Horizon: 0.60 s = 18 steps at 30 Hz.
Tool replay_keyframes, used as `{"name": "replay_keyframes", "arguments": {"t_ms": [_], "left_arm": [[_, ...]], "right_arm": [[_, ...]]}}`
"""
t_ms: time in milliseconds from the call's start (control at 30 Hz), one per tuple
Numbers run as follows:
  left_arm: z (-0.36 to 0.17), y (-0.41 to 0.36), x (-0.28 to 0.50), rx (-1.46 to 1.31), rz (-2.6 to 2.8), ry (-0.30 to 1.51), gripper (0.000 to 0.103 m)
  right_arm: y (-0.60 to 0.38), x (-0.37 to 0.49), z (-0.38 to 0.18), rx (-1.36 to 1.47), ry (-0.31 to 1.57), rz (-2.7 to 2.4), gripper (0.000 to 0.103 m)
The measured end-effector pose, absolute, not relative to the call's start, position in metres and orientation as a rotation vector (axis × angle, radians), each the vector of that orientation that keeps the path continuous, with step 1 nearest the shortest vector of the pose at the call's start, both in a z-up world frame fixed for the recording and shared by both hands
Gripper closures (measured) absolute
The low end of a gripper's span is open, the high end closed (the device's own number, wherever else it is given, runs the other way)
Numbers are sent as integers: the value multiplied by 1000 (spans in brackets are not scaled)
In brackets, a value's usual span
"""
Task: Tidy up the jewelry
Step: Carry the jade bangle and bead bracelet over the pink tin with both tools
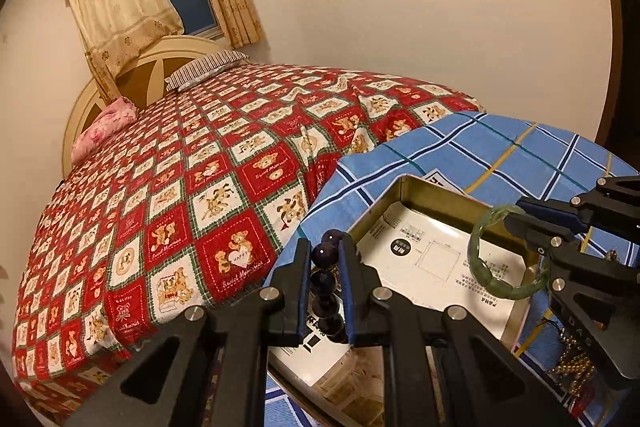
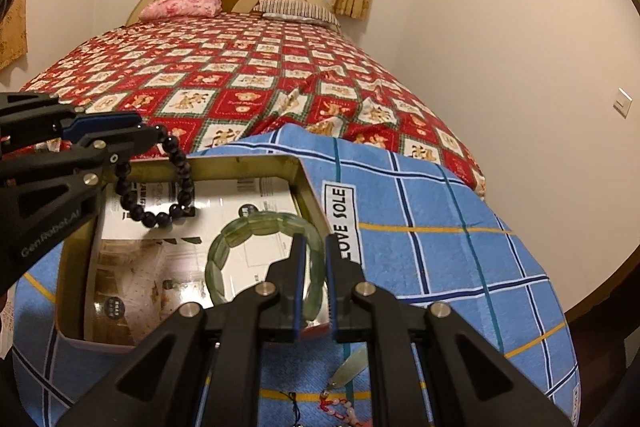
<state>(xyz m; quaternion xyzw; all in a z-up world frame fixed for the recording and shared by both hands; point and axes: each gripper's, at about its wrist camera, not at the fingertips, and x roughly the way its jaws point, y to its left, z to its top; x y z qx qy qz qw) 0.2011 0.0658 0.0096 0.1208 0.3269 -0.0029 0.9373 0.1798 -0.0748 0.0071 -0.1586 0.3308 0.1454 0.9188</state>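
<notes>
Blue checked towel (image 2: 440,227), each claw (image 1: 325,259) (image 2: 314,255) clamping a bracelet (image 1: 325,291) (image 2: 224,251) above tin (image 2: 308,187)

Both the left gripper (image 1: 325,259) and the right gripper (image 2: 313,259) are matte black plastic with blue finger pads, silver round screws and triangular cut-outs; the left carries pale lettering.
</notes>
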Motion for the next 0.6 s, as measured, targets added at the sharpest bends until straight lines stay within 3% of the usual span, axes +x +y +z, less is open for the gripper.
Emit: {"name": "replay_keyframes", "arguments": {"t_ms": [500, 567, 600], "left_arm": [[-7, 69, 204, 261, 2, 727, 88], [-5, 69, 202, 257, 2, 723, 83], [-3, 69, 202, 257, 4, 719, 72]], "right_arm": [[-73, 185, -8, -344, 718, 285, 90], [-73, 185, -8, -342, 717, 289, 86], [-73, 185, -8, -341, 717, 290, 85]]}}
